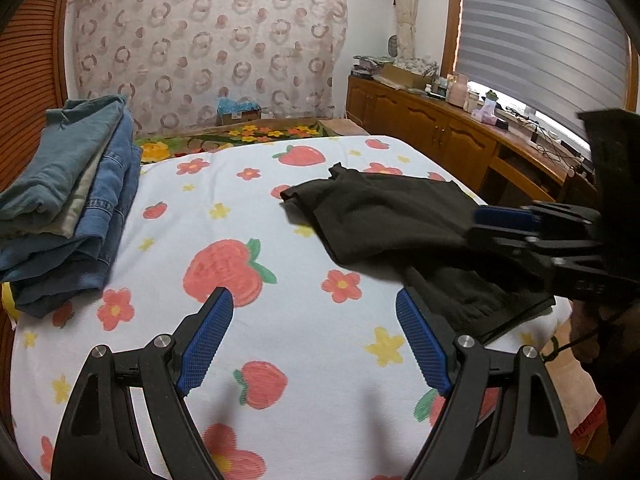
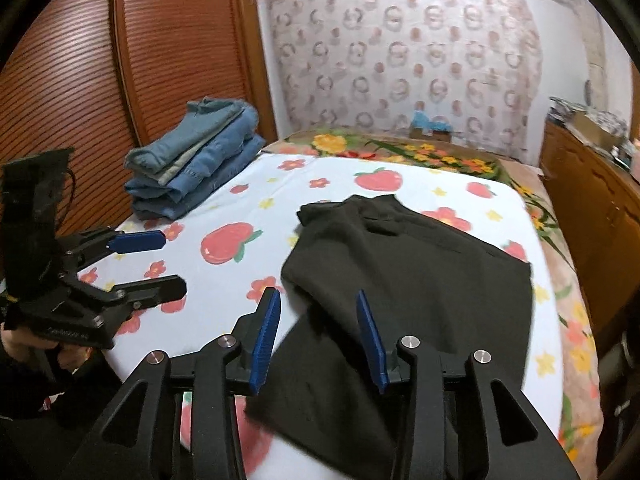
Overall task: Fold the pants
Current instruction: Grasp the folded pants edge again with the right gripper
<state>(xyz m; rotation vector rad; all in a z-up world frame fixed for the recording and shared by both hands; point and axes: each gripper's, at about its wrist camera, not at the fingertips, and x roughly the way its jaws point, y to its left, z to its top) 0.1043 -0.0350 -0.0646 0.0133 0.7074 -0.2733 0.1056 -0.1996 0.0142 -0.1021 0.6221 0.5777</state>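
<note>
Right wrist view: black pants (image 2: 408, 280) lie flat on the strawberry sheet (image 2: 248, 196), centre to 5 o'clock. Right gripper (image 2: 318, 340) above them, jaws parted, nothing gripped. Left gripper (image 2: 148, 260) at 9 o'clock, wide, empty. Folded jeans stack (image 2: 192, 164) at 10 o'clock.

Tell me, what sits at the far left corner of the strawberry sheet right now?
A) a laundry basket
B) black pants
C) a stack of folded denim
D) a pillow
C: the stack of folded denim rests there, well apart from the black pants.
</note>
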